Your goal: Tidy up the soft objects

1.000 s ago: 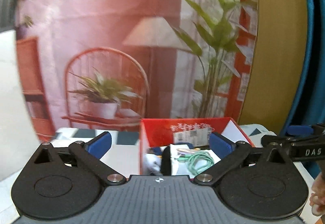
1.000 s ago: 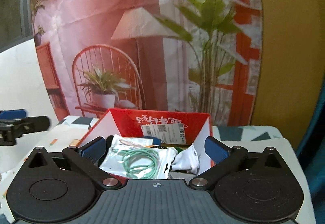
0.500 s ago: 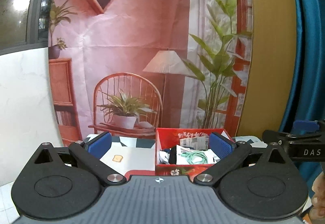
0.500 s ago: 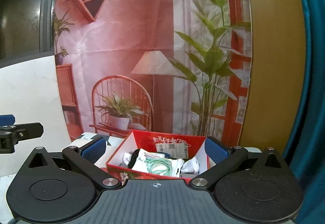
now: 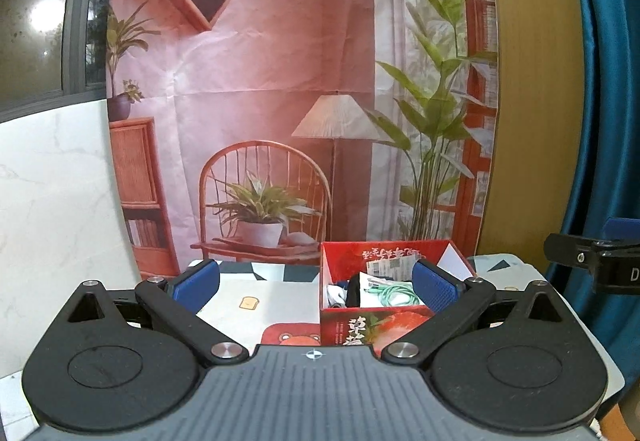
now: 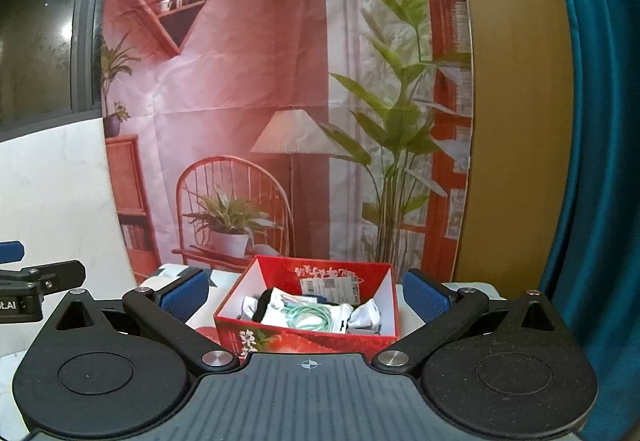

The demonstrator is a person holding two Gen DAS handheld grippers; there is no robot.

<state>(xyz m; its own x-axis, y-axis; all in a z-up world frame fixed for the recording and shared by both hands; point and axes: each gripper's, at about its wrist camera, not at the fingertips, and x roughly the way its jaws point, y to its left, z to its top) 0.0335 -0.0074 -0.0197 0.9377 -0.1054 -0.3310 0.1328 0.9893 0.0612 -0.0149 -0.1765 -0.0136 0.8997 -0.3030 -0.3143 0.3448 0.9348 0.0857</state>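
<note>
An open red box (image 5: pixel 376 325) (image 6: pixel 384 281) stands on the table. It holds black-and-white socks (image 6: pixel 260 307), a packet with a coiled green cable (image 6: pixel 310 319) (image 5: pixel 394 291) and other soft items. My left gripper (image 5: pixel 316 287) is open and empty, well back from the box, which sits ahead to its right. My right gripper (image 6: pixel 306 293) is open and empty, with the box straight ahead between its blue pads (image 6: pixel 424 295).
The table has a patterned cloth (image 5: pixel 256 295) with a toast print and a bear print. A printed backdrop (image 5: pixel 280 101) hangs behind the table. A blue curtain (image 6: pixel 592 161) is at the right. A white marble panel (image 5: pixel 52 201) is at the left.
Both grippers have pulled back and up from the box, which now looks smaller and farther. Both stay open and empty.
</note>
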